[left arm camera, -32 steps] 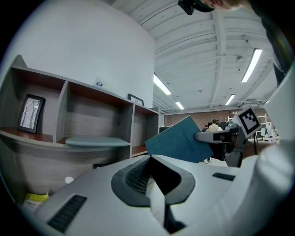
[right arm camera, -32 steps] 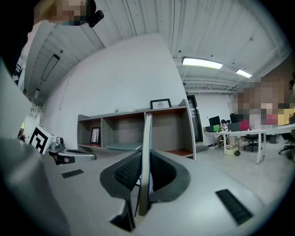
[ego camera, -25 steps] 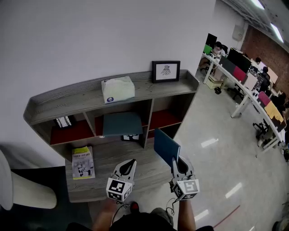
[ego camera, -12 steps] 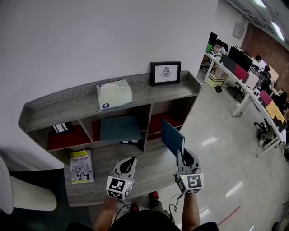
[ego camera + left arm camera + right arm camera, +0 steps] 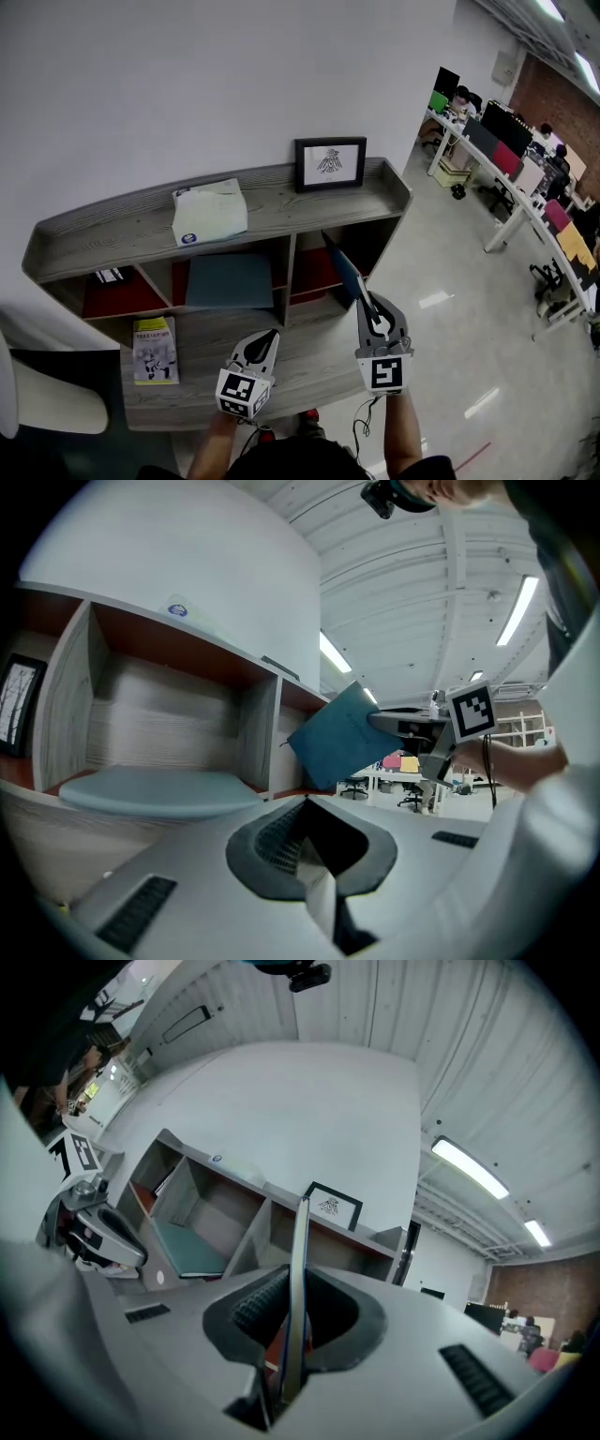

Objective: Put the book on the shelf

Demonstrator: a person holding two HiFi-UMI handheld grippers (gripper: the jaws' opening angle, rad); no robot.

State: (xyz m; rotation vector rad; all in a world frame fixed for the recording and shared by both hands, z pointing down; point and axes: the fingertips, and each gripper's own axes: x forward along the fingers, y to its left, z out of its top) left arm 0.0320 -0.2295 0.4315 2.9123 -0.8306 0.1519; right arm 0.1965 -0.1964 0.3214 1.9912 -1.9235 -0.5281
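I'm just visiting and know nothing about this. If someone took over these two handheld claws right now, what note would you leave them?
Right claw: shut on the dark blue book, held on edge in the air before the right-hand compartment of the shelf.
Left claw: shut, empty, low in front of the shelf.
Done: book gripped and up at the shelf.
Left: slide it into a compartment and let go; the middle one already holds a teal book lying flat.

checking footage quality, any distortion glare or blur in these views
Head view: sharp, evenly lit, shelf bowed by the lens, glare on the floor. Left gripper view: heavy fisheye, dark corners, book sharp. Right gripper view: same fisheye, ceiling light blown out.
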